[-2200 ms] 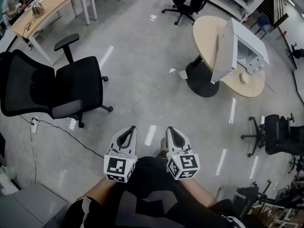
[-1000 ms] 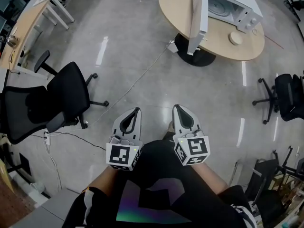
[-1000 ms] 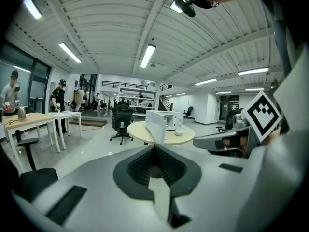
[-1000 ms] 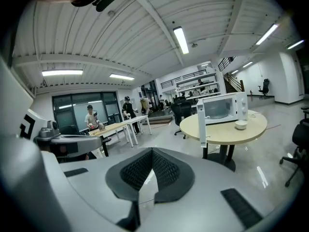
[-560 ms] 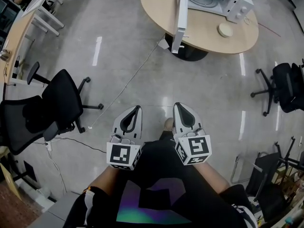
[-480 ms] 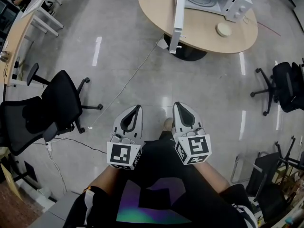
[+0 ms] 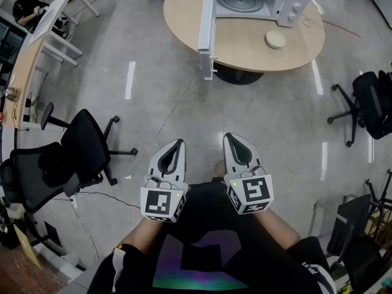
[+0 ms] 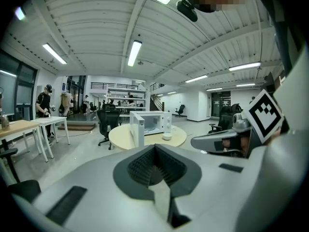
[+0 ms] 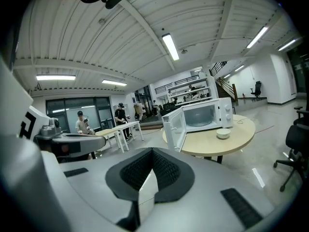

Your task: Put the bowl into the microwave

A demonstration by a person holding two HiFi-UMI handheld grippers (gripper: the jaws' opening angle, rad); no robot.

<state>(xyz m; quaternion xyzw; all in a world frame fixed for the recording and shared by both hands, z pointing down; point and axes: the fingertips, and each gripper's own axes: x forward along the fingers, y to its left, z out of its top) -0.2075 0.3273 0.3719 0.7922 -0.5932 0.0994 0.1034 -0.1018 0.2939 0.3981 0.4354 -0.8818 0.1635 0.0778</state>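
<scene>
Your left gripper (image 7: 176, 147) & right gripper (image 7: 230, 141) are both closed, empty; bowl (image 7: 275, 39) sits on table (image 7: 180, 11) beside open microwave (image 7: 251, 0), well away. Arrive w/ jaws closed & you'd prob shove it off

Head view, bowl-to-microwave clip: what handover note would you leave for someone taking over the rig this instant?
Left gripper: shut, empty, held at the waist.
Right gripper: shut, empty, beside it.
Bowl sits on the round table, right of the microwave in the head view. The door stands open.
Done: door open, bowl not yet touched.
Left: walk up to the table, grasp the bowl, set it inside.
</scene>
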